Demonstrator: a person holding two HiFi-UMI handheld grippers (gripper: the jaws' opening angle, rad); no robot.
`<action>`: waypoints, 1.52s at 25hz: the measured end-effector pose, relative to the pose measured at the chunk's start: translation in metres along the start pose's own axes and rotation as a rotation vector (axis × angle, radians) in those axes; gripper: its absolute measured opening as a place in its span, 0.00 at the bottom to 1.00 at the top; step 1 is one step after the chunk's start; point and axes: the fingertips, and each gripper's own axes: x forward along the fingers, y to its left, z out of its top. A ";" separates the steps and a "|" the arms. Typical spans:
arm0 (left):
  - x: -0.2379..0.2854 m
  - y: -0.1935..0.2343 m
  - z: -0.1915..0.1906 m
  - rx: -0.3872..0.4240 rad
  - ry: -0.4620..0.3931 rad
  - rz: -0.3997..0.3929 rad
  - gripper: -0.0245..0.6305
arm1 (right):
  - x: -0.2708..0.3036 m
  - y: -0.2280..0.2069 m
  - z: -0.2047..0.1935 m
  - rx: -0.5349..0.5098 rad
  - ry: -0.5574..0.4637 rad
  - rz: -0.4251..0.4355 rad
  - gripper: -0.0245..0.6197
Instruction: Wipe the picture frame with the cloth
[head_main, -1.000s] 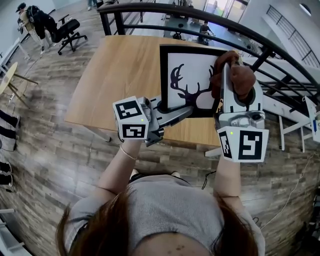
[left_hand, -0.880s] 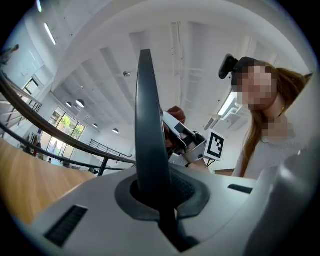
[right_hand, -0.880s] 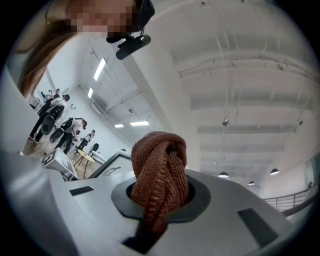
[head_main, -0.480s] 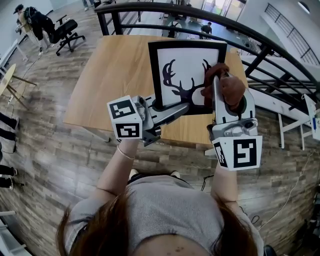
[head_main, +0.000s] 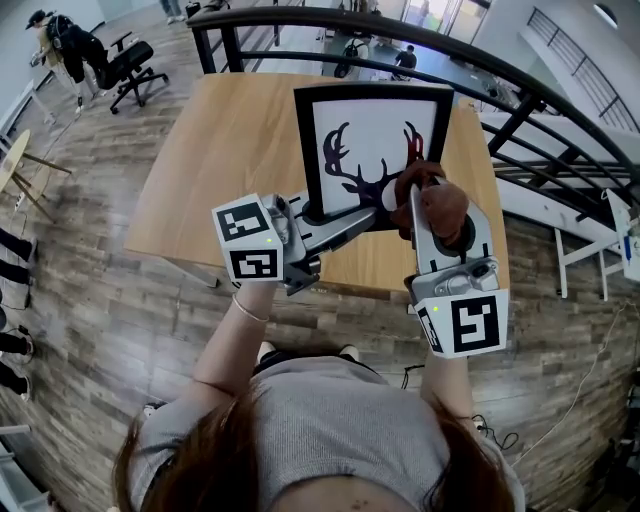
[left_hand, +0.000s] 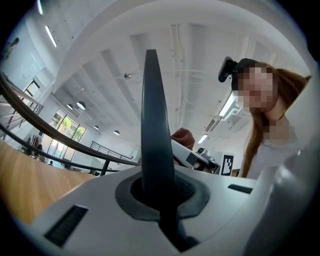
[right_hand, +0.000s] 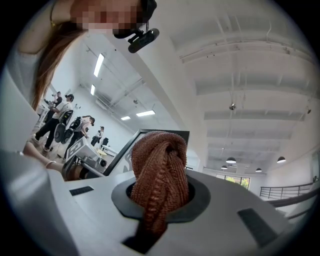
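Observation:
A black picture frame (head_main: 370, 95) with a white antler print stands upright on the wooden table (head_main: 230, 160). My left gripper (head_main: 325, 213) is shut on the frame's lower left edge, which shows edge-on as a dark strip (left_hand: 152, 115) between the jaws. My right gripper (head_main: 420, 208) is shut on a bunched brown cloth (head_main: 432, 195), and the cloth sits against the lower right part of the frame's glass. In the right gripper view the cloth (right_hand: 159, 170) fills the jaw gap, with the frame (right_hand: 127, 145) just behind it.
A dark metal railing (head_main: 520, 90) curves round the table's far and right sides. A black office chair (head_main: 130, 60) stands on the wood floor at far left, and a white bench (head_main: 580, 240) is beyond the railing at right. Several people stand in the distance.
My right gripper has moved down the right side of the frame with the cloth, from near the top corner to the lower part. The left gripper has kept its hold.

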 end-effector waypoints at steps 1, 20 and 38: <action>0.000 0.000 0.000 0.002 0.002 0.002 0.07 | -0.001 0.002 -0.003 0.005 0.009 0.005 0.11; 0.001 0.004 -0.001 -0.027 -0.007 0.009 0.07 | -0.029 0.022 -0.059 0.132 0.128 0.068 0.11; -0.001 0.014 -0.014 -0.099 0.014 0.007 0.07 | -0.044 0.033 -0.095 0.203 0.224 0.062 0.11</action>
